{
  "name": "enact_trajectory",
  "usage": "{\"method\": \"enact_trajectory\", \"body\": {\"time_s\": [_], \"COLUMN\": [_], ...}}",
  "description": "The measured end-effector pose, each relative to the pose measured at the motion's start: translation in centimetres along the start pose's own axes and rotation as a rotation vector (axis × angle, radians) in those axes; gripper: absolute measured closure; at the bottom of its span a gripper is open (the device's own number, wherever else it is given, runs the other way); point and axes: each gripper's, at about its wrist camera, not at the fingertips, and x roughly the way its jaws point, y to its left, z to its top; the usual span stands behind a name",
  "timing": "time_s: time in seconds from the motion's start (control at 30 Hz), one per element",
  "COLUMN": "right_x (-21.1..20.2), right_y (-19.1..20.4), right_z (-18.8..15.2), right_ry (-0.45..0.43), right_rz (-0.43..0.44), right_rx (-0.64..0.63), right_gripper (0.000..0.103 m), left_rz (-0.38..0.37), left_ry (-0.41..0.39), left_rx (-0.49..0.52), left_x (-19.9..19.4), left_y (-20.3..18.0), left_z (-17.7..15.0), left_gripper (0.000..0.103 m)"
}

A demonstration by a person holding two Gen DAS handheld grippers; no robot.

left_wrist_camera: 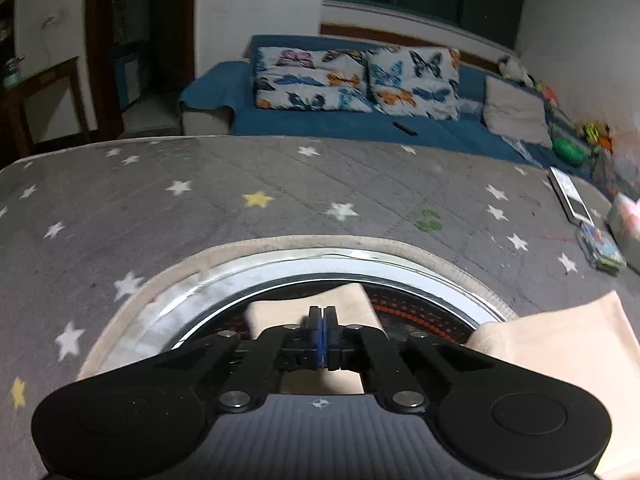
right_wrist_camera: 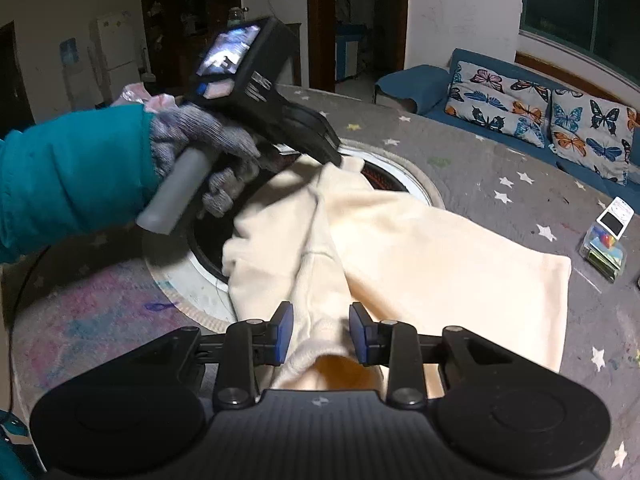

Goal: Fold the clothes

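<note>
Mid-fold: left gripper [left_wrist_camera: 324, 320] is pinching the far end of the cream garment [right_wrist_camera: 400, 240] over the round heater ring [right_wrist_camera: 412, 176].
Right gripper [right_wrist_camera: 320, 334] is gaping wide, straddling the near cuff, gripping nothing. I'm judging next: clamp the cuff, then carry both ends over together.

no legible text, gripper body [right_wrist_camera: 256, 80] markings too blurred
</note>
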Motion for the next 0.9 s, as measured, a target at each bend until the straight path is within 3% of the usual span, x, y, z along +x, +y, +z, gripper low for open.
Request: {"method": "enact_trajectory", "body": {"time_s": [0.2, 0.57, 0.73, 0.9], "right_x": [-0.1, 0.5, 0.4, 0.3], "right_y": [1.4, 1.8, 1.7, 1.4], "right_z": [-0.3, -0.4, -0.4, -0.4], "right_ry": [-0.006, 0.005, 0.002, -0.006], "right_rz": [-0.027, -0.047, -0.038, -0.038], "right_rx": [-0.042, -0.048, -0.043, -0.035], "right_gripper": [0.071, 0.072, 0.072, 0.072], "left_rz": [0.01, -0.036, -0.001, 0.029], "left_ry": [-0.086, 0.004, 0.04, 0.041], "left_rx": [-0.064, 0.007, 0.046, 0.09], "left_x": [-2.8, -0.9, 1.3, 2.3], "left_y": [2.3, -1.1, -3.1, -4.0], "left_z": [0.1, 0.9, 1.0, 1.3], "left_gripper": [0.103, 0.098, 0.07, 0.07]}}
